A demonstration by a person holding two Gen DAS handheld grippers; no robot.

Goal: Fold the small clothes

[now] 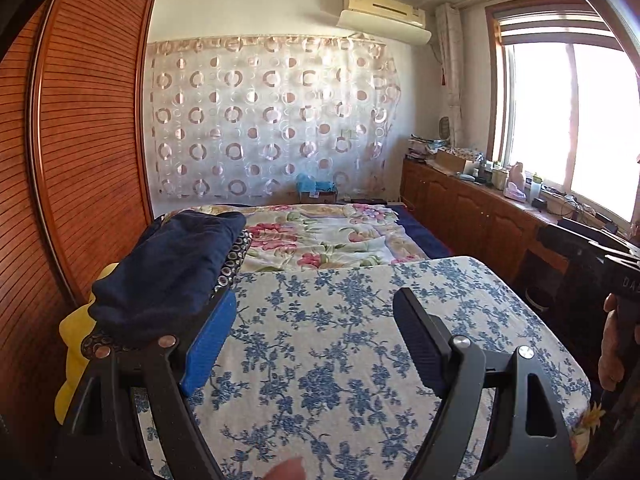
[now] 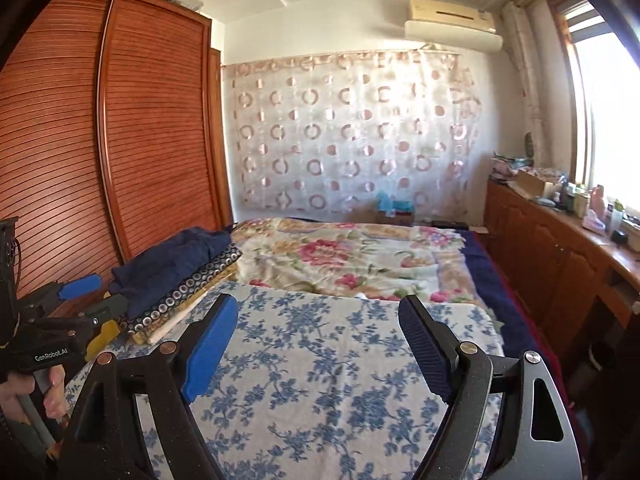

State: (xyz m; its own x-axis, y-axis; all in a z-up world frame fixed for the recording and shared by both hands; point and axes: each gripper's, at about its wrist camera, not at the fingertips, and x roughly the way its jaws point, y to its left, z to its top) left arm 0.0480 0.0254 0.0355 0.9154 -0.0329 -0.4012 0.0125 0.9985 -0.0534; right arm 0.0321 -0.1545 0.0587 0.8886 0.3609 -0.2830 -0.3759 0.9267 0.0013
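Observation:
A stack of folded clothes lies at the left edge of the blue-flowered cloth (image 1: 340, 340): a dark navy garment (image 1: 172, 268) on top, a dotted dark piece (image 1: 236, 256) under it, a yellow one (image 1: 74, 356) lowest. The stack also shows in the right wrist view (image 2: 172, 272). My left gripper (image 1: 316, 344) is open and empty, its blue pad (image 1: 212, 344) right beside the stack. My right gripper (image 2: 320, 348) is open and empty above the flowered cloth (image 2: 320, 380). The left gripper shows in the right wrist view (image 2: 84, 300), open beside the stack.
A floral bedspread (image 1: 320, 236) covers the bed beyond the cloth. A wooden louvred wardrobe (image 1: 80, 140) stands on the left. A low wooden cabinet (image 1: 480, 208) with clutter runs under the window on the right. A patterned curtain (image 1: 272, 116) hangs on the far wall.

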